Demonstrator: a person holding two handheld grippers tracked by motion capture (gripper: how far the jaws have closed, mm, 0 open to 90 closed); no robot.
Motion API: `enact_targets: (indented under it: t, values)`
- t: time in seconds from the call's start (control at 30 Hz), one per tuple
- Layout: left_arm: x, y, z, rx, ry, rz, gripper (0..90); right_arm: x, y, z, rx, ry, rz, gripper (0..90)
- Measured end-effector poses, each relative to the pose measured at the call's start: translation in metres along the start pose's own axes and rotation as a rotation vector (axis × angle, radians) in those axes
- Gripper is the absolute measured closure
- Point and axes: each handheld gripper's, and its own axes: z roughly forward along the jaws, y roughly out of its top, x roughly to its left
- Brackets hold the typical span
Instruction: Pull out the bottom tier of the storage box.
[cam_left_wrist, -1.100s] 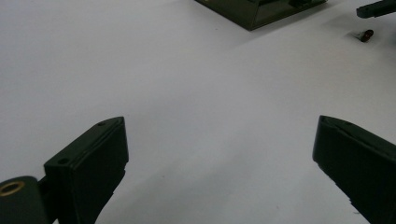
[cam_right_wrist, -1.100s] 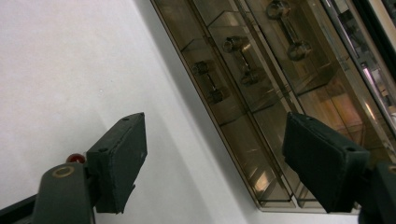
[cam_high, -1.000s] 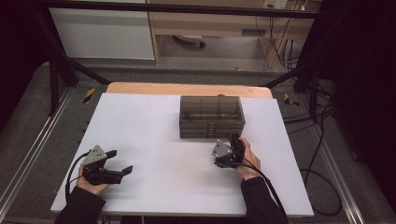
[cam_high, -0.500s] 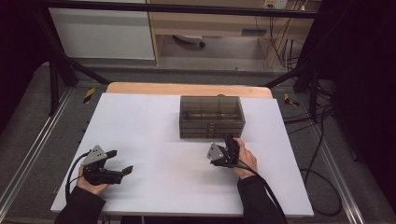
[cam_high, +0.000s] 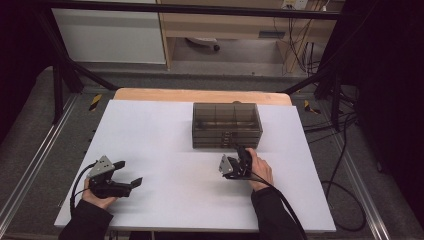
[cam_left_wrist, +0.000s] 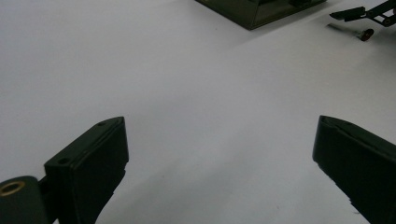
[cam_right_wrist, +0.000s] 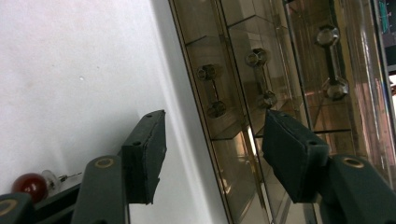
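Smoked translucent plastic drawer cabinet (cam_high: 226, 125) stood at the far centre of the white table (cam_high: 165, 145). You held the right gripper (cam_high: 239, 159) rolled sideways at its front, probably to line up with a drawer handle (cam_right_wrist: 211, 91); its jaws were just closing, gripping nothing. Your left gripper (cam_high: 125, 176) rested apart, jaws spread wide, empty.

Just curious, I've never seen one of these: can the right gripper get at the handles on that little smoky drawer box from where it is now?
Probably yes. The right gripper sits just before the drawer box, jaws apart, nothing between them and the handles.
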Motion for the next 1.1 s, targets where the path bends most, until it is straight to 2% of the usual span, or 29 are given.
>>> enact_targets:
  t: [0.23,0.67,0.83,1.1]
  values:
    - [0.000,0.000,0.000,0.000,0.000,0.001,3.7,0.003,0.002,0.004,0.007,-0.029,-0.045,44.7]
    - [0.000,0.000,0.000,0.000,0.001,0.002,3.7,0.009,0.003,0.009,0.022,-0.047,-0.086,51.1]
    - [0.000,0.000,0.000,0.002,0.000,0.002,3.7,0.013,0.003,0.012,0.025,-0.075,-0.098,54.9]
    - [0.000,0.000,0.001,0.002,-0.001,0.001,3.7,0.014,0.004,0.015,0.030,-0.094,-0.122,58.3]
